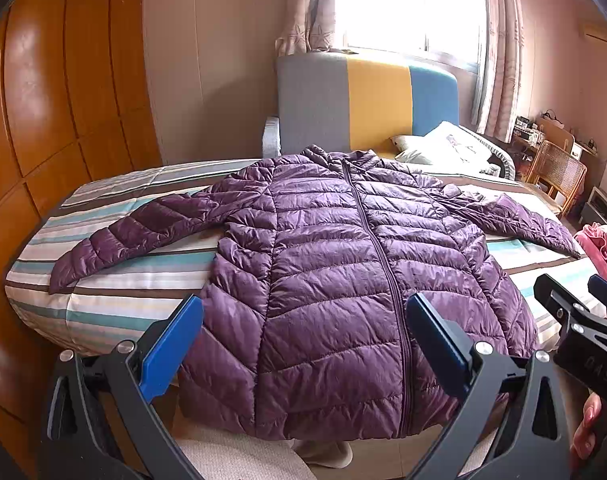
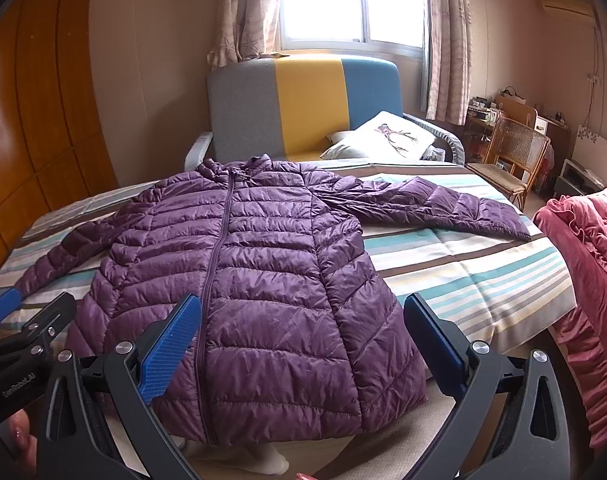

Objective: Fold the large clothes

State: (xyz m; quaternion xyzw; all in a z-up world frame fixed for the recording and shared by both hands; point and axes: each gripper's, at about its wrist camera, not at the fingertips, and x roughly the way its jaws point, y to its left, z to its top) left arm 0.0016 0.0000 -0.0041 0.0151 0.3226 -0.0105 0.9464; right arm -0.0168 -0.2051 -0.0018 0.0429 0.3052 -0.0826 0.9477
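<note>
Left gripper point(image 1: 303, 336) and right gripper point(image 2: 301, 334) nearest the lens, both with fingers spread wide, nothing between them, hovering off the hem. One purple puffer jacket point(image 1: 343, 264) lies flat, zipped, face up on the striped bed point(image 1: 115, 280); collar at 12 o'clock, hem overhanging at 6, sleeves out to 9 and 3. My read: fold not yet started. Take each sleeve point(image 2: 443, 208) near the cuff, pinch both layers, lay it across the chest, then press the air out before doubling the body. Count: one jacket, two sleeves, two grippers, one pillow point(image 2: 383, 136), one chair point(image 2: 511, 152).
</note>
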